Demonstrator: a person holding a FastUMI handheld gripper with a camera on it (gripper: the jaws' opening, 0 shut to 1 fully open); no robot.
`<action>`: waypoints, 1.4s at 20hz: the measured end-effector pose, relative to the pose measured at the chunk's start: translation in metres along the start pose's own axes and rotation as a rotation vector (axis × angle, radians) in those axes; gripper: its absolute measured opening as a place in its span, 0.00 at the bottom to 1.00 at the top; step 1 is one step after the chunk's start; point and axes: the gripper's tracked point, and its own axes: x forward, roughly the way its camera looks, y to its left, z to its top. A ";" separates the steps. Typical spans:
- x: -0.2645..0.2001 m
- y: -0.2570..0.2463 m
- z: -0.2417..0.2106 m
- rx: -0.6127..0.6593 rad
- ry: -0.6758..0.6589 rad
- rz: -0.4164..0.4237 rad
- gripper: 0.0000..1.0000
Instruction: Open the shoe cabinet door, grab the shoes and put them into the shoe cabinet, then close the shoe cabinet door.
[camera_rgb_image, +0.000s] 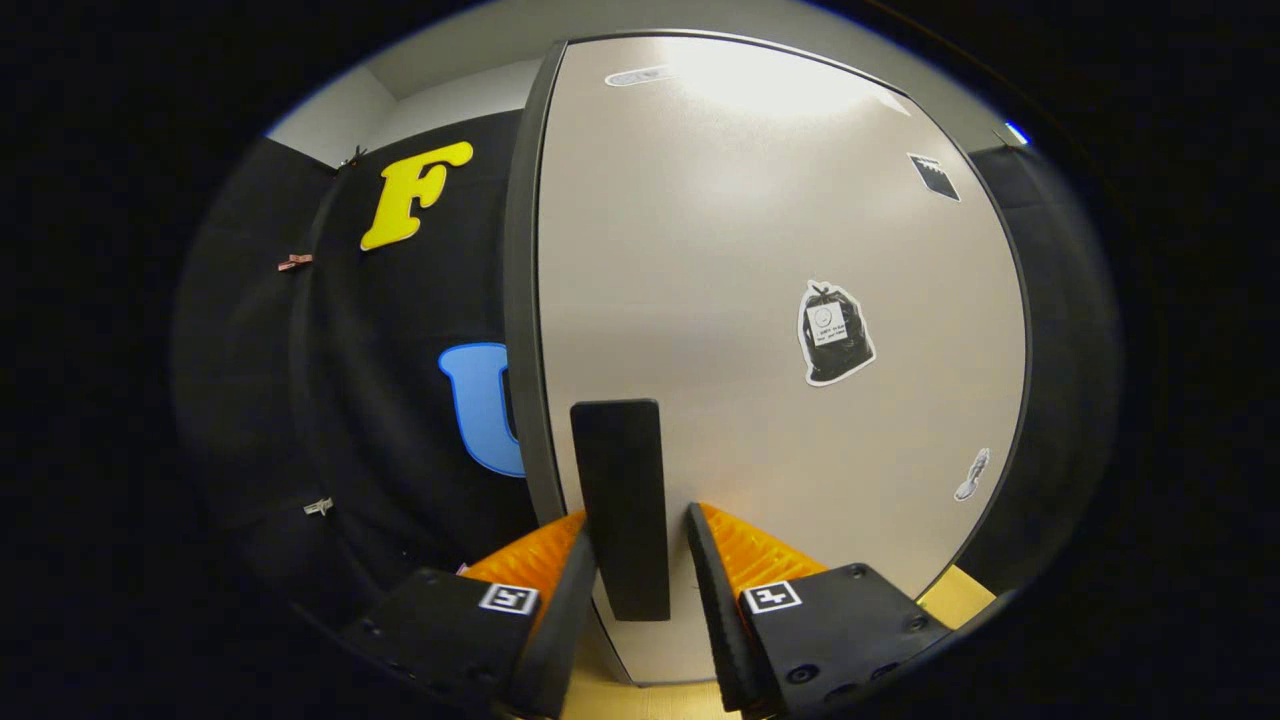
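Note:
The shoe cabinet door (760, 260) is a pale grey panel with a dark edge band along its left side, and it stands close in front of me. Its black vertical bar handle (622, 480) sits low on the door near that edge. My gripper (640, 525) straddles the handle, with one finger on each side of it. The left finger (570, 590) lies against the handle's left side. A thin strip of door shows between the handle and the right finger (712, 580). The fingers are open around the handle. Whether the door is ajar cannot be told.
Several stickers dot the door, among them a black bag sticker (835, 333) to the right of the handle. Black booth cloth (400, 420) hangs left of the cabinet, with small clips on it. A tan wooden surface (960, 597) shows under the door's lower right corner.

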 end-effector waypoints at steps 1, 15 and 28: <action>-0.003 -0.001 -0.005 -0.038 0.017 -0.011 0.55; -0.065 -0.002 0.008 0.001 0.028 0.118 0.14; -0.143 -0.037 0.020 0.014 0.037 0.175 0.14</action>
